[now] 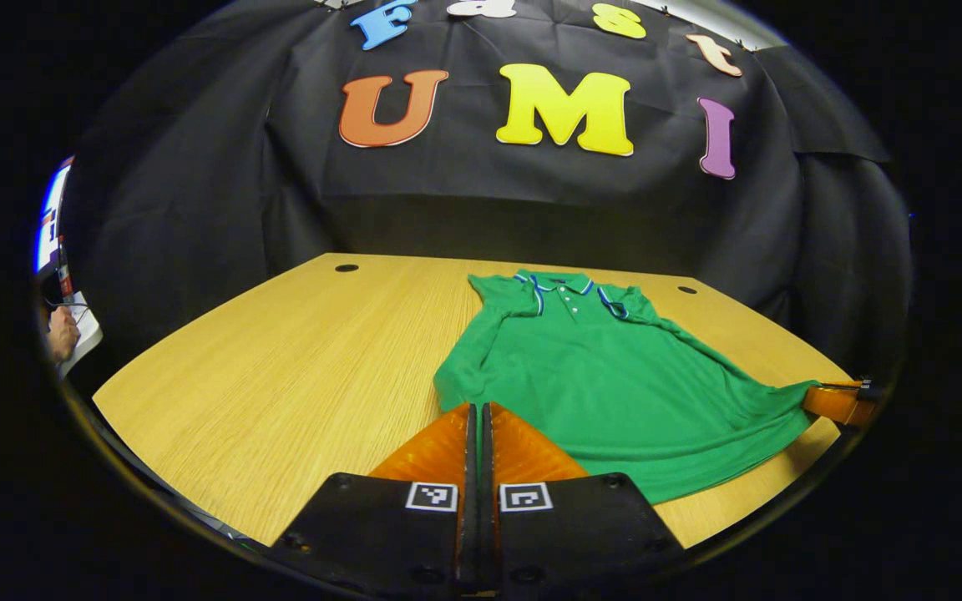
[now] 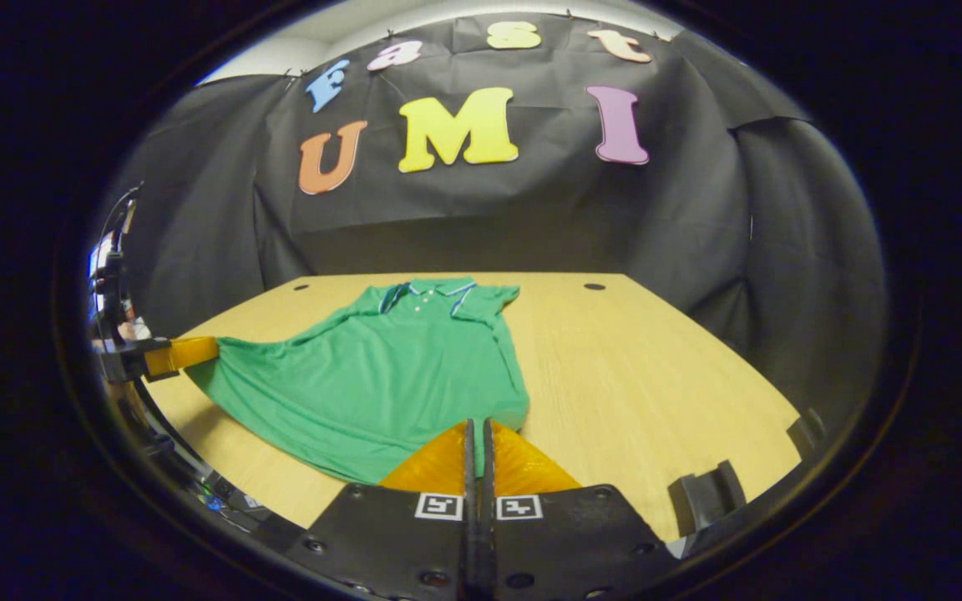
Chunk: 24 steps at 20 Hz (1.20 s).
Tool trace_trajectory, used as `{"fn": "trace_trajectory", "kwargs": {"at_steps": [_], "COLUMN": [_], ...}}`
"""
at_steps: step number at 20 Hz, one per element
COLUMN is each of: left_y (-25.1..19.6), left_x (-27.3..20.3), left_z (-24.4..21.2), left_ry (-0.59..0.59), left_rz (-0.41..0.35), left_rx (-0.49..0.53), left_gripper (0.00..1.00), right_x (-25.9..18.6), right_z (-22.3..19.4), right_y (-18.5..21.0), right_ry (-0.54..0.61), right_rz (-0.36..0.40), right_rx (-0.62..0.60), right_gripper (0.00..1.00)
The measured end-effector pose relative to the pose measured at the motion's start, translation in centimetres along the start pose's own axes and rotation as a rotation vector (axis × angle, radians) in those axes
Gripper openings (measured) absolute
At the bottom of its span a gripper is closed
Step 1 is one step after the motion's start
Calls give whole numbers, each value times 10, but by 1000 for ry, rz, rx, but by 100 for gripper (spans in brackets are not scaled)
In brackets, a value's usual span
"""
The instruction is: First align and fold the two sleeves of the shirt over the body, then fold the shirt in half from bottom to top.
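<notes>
A green polo shirt (image 1: 606, 367) is lying face up on the wooden table (image 1: 297, 367), its collar (image 1: 564, 285) pointing toward the booth's far wall and its hem toward the person. Both sleeves are looking already folded in over the body, since the shoulders end in neat edges beside the collar, so the job is judged to be at its second half: folding bottom to top.

The left gripper (image 1: 478, 411) is sitting at the shirt's lower left corner with its two fingers drawn together, only a thin slit between them. The tips are meeting the fabric edge there, and they are probably pinching it, though the cloth inside the slit is not plainly showing. The right gripper (image 2: 476, 426) is sitting at the shirt's lower right corner, fingers likewise drawn together at the hem.

In the left gripper view, the right gripper (image 1: 838, 402) is showing at the far hem corner, with the cloth stretching out to a point toward it. In the right gripper view, the left gripper (image 2: 172, 354) is showing the same pull at its corner. Holding the two corners wide apart is keeping the hem taut and level, so the lower half should be travelling up toward the collar without sagging or bunching.
</notes>
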<state>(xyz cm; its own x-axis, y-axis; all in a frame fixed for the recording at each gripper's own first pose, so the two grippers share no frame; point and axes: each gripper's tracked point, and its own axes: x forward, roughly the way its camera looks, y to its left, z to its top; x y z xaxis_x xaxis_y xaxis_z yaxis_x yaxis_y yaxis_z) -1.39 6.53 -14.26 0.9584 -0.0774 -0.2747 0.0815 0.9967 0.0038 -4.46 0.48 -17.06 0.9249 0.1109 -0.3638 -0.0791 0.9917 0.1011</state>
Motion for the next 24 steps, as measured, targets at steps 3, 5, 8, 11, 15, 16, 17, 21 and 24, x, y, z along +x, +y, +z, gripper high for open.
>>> {"fn": "trace_trajectory", "kwargs": {"at_steps": [3, 5, 8, 11, 15, 16, 17, 21, 24], "left_y": [-7, -10, -6, -4, -4, -7, -9, -13, -9], "left_x": [7, 15, 34, 65, 112, 125, 137, 190, 239], "left_z": [36, 61, 89, 111, 133, 137, 141, 152, 162], "left_ry": [-52, -85, -111, -118, -121, -118, -112, -82, -60], "left_rz": [-2, -7, 1, 7, 4, -1, -7, -34, -36], "left_rx": [29, 24, 36, 31, 34, 32, 32, 44, 53], "left_gripper": [6, 6, 6, 6, 6, 6, 6, 6, 6], "right_x": [10, 22, 47, 76, 123, 135, 146, 193, 234], "right_z": [38, 57, 88, 122, 167, 176, 185, 216, 238], "right_y": [-2, -1, -1, -5, -6, -5, -1, 0, -5], "right_ry": [-62, -85, -112, -144, -161, -163, -166, -185, -175], "right_rz": [2, 13, 18, 11, -9, -11, -12, -56, -82], "right_rx": [-30, -38, -34, -20, -3, 1, 2, -36, -34], "right_gripper": [0, 0, 0, 0, 0, 0, 0, 0, 0]}}
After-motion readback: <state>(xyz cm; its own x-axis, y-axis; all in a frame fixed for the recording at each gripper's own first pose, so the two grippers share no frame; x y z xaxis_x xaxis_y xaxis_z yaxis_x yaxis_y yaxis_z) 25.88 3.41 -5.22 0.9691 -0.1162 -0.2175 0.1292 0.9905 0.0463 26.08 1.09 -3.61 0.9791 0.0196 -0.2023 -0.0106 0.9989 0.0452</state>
